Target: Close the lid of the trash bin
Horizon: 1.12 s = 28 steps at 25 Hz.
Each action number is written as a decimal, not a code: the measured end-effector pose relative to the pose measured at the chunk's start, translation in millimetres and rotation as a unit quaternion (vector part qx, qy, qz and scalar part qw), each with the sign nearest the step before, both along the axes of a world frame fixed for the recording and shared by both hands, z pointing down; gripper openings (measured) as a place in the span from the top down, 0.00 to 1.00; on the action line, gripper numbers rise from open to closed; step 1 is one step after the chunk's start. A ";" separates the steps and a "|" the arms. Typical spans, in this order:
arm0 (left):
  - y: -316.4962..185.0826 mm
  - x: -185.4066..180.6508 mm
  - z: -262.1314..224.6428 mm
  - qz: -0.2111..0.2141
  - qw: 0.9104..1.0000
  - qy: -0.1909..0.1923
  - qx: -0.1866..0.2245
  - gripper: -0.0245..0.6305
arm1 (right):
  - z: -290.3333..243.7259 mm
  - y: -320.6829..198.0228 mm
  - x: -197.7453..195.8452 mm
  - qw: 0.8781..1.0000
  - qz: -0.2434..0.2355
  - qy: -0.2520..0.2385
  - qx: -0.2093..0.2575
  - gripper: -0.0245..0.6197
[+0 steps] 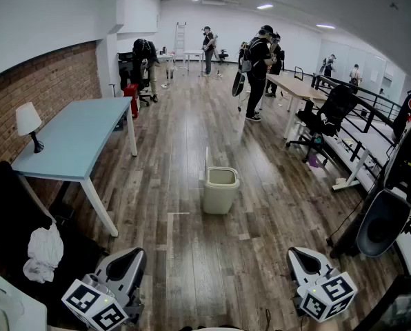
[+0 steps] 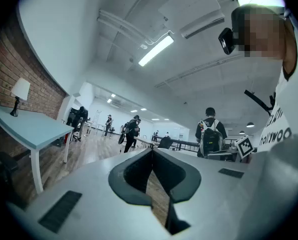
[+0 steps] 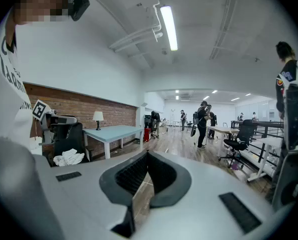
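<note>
A beige trash bin [image 1: 220, 190] stands alone on the wood floor, mid-room in the head view. Its top is uncovered and its lid [image 1: 207, 163] stands upright at the far left rim. Both grippers are held low at the bottom edge, well short of the bin. My left gripper [image 1: 127, 256] has its jaws together with nothing between them, and the left gripper view shows the same gripper [image 2: 152, 151] aimed up across the room. My right gripper [image 1: 298, 254] is likewise shut and empty. In the right gripper view, the right gripper [image 3: 147, 154] points toward the room; the bin is hidden there.
A light blue table [image 1: 74, 140] with a lamp [image 1: 27, 123] lines the brick wall at left. A white cloth [image 1: 43, 252] lies on a dark seat near me. At right are an office chair [image 1: 326, 119], a wooden desk [image 1: 298, 88] and black equipment [image 1: 381, 223]. Several people stand far back.
</note>
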<state>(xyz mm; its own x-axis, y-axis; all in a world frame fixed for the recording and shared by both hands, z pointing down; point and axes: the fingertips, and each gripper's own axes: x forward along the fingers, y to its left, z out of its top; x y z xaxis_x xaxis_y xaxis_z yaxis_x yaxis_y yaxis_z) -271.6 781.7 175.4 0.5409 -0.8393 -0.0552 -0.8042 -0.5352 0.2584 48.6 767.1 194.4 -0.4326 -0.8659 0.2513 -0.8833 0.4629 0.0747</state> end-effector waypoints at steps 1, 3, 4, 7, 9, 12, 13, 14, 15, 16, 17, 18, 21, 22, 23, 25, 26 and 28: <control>-1.4 -4.0 1.7 -0.001 1.000 0.001 0.000 0.95 | 1.7 -1.3 -3.2 1.000 0.002 0.005 0.000 0.95; -3.7 -11.5 3.7 -0.002 1.000 0.002 0.001 0.95 | 4.2 -3.7 -9.7 1.000 0.004 0.011 0.000 0.95; -4.5 -14.8 3.6 -0.002 1.000 0.002 0.001 0.95 | 4.7 -4.8 -13.1 1.000 0.003 0.011 0.000 0.95; -7.6 -23.9 3.0 0.000 1.000 0.000 0.002 0.95 | 5.2 -9.1 -23.0 1.000 0.001 0.000 0.002 0.95; -11.1 -30.7 6.8 0.001 1.000 0.000 -0.001 0.95 | 8.7 -12.4 -31.0 1.000 0.003 -0.003 0.000 0.95; -13.6 -37.9 17.9 0.005 1.000 0.001 -0.005 0.95 | 19.6 -10.8 -43.0 1.000 0.000 0.000 -0.002 0.95; -14.8 -39.5 21.2 0.006 1.000 0.000 -0.005 0.95 | 23.8 -10.0 -45.5 1.000 -0.002 -0.002 -0.002 0.95; -17.5 -41.4 23.3 0.006 1.000 -0.002 -0.004 0.95 | 27.6 -10.6 -47.0 1.000 -0.003 -0.005 -0.001 0.95; -21.3 -44.0 24.3 0.004 1.000 -0.002 -0.001 0.95 | 30.9 -12.2 -47.9 1.000 -0.001 -0.010 -0.003 0.95; -24.8 -46.6 24.6 0.004 1.000 -0.001 0.001 0.95 | 33.9 -13.6 -48.4 1.000 0.002 -0.015 -0.009 0.95; -26.8 -47.9 24.4 0.008 1.000 0.003 0.002 0.95 | 37.0 -14.4 -48.3 1.000 0.007 -0.021 -0.017 0.95; -28.1 -47.6 24.2 0.016 1.000 0.007 0.005 0.95 | 39.9 -15.7 -47.4 0.999 0.012 -0.025 -0.024 0.95; -39.7 -43.0 26.0 0.036 0.999 0.006 0.012 0.95 | 48.1 -30.8 -43.1 0.999 0.018 -0.028 -0.033 0.95; -46.7 -41.4 27.2 0.037 0.999 0.001 0.013 0.95 | 50.5 -38.8 -42.7 0.999 0.017 -0.024 -0.034 0.95; -54.7 -39.8 28.5 0.037 0.999 -0.006 0.012 0.95 | 52.5 -47.7 -42.7 0.999 0.015 -0.021 -0.035 0.95; -73.2 -35.5 31.0 0.031 0.999 -0.018 0.007 0.95 | 53.2 -67.9 -42.7 0.999 0.006 -0.016 -0.036 0.95; -83.1 -32.1 32.0 0.028 0.999 -0.019 0.002 0.95 | 51.5 -78.9 -41.8 0.999 0.000 -0.011 -0.035 0.95; -103.9 -22.6 32.3 0.023 1.000 -0.014 -0.007 0.95 | 46.1 -102.0 -37.0 0.999 -0.013 0.008 -0.029 0.95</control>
